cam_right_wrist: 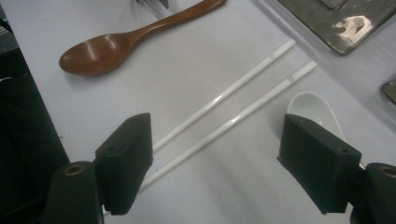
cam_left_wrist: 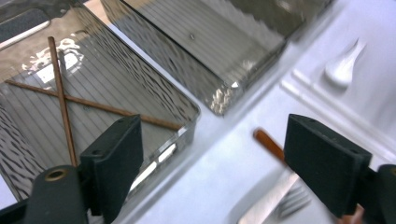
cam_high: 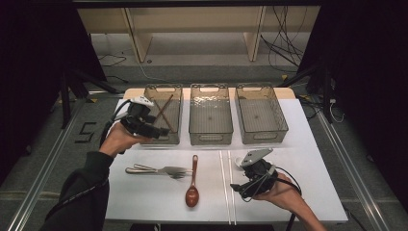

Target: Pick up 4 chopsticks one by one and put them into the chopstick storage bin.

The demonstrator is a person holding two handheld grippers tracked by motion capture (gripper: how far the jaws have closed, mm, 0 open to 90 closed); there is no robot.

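Brown chopsticks (cam_high: 163, 114) crossed in left bin (cam_high: 174, 91); wooden spoon (cam_high: 193, 183), forks (cam_high: 159, 170) near (table).

**Counter and its load**

The white counter (cam_high: 144, 197) carries three clear bins (cam_high: 210, 114) in a row at the far edge. Nearer lie forks (cam_high: 156, 170), a brown wooden spoon (cam_high: 193, 185), white chopsticks (cam_right_wrist: 233, 109) and a white spoon (cam_right_wrist: 310, 109).

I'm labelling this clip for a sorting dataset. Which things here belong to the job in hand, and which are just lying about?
In the job:
- brown chopsticks, crossed in the left bin
- white chopsticks before the right gripper, jaws open
- left gripper, jaws open, nothing between

Lying about:
- middle bin
- right bin
- wooden spoon
- forks
- white spoon
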